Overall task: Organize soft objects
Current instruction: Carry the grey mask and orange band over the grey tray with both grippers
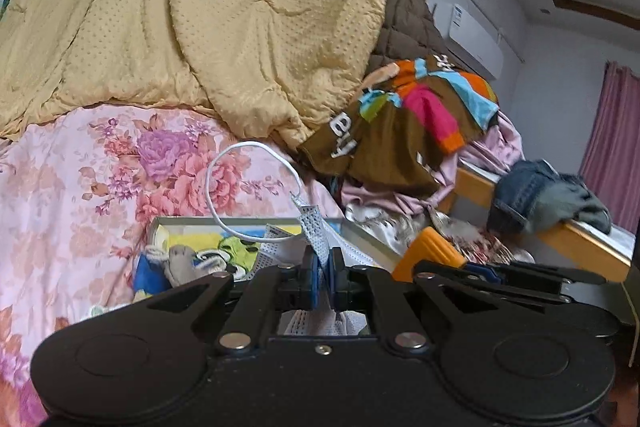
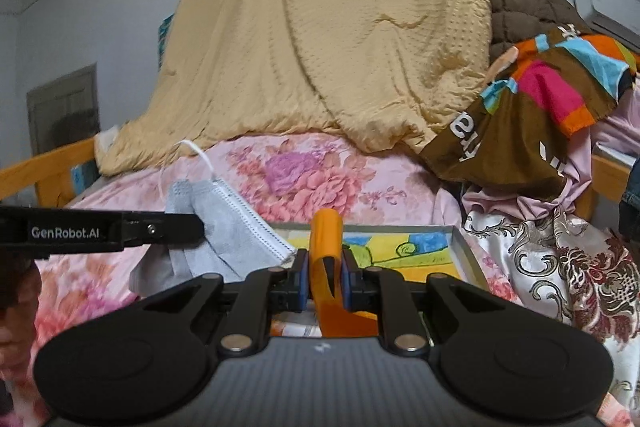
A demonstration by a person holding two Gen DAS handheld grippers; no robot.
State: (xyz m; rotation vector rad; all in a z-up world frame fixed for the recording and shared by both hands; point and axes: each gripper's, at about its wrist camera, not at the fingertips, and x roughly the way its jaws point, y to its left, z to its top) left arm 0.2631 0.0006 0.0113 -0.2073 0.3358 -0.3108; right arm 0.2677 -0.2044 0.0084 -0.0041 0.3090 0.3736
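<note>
My left gripper (image 1: 326, 275) is shut on a pale dotted face mask (image 1: 314, 227), whose white ear loop (image 1: 248, 187) arcs up above the jaws. Seen from the right wrist, the left gripper (image 2: 198, 225) reaches in from the left with the grey-blue mask (image 2: 228, 239) hanging from it. My right gripper (image 2: 325, 275) is shut on an orange ribbed soft strip (image 2: 326, 235) that sticks up between the pads. The orange strip (image 1: 430, 251) also shows in the left wrist view. Both grippers hover over a shallow box (image 2: 460, 243) with a cartoon-printed bottom.
The box (image 1: 188, 221) lies on a pink floral bed sheet (image 1: 80, 187) and holds small cloth items (image 1: 180, 265). Behind it are a yellow quilt (image 1: 220, 27) and a brown multicoloured garment (image 1: 400, 131). Jeans (image 1: 548, 195) hang on the wooden bed rail (image 1: 580, 243).
</note>
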